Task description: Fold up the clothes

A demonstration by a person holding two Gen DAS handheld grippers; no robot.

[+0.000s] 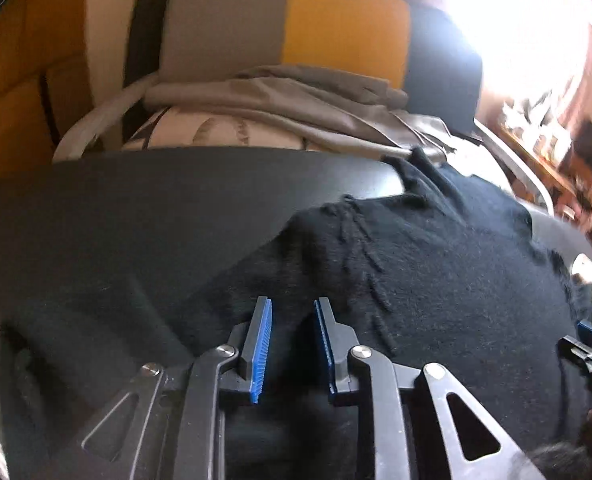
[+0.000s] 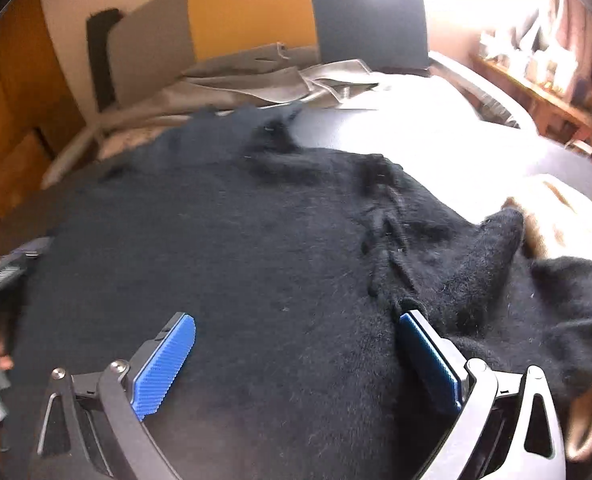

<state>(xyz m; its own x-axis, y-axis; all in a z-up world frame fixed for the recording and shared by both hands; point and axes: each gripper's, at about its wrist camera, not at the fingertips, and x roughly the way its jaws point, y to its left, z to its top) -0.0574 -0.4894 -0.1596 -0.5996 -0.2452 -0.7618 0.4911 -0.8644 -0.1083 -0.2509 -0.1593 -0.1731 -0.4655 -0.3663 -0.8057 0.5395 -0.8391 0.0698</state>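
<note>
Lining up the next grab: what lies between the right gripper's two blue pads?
In the right wrist view, the right gripper is open and only the black sweater fills the stretch between its pads.

Bare dark table (image 1: 136, 208) lies open left of the black sweater (image 1: 435, 264); grey clothes (image 1: 280, 92) crowd its far edge.

Before you: one black fuzzy knit sweater (image 1: 435, 256) (image 2: 236, 264), spread mostly flat on the dark table (image 1: 116, 208). Soft, hairy surface with a raised cable-like rib running near to far. Far edge rumpled into small peaks; on your right, a fold stands up in a hump.
</note>
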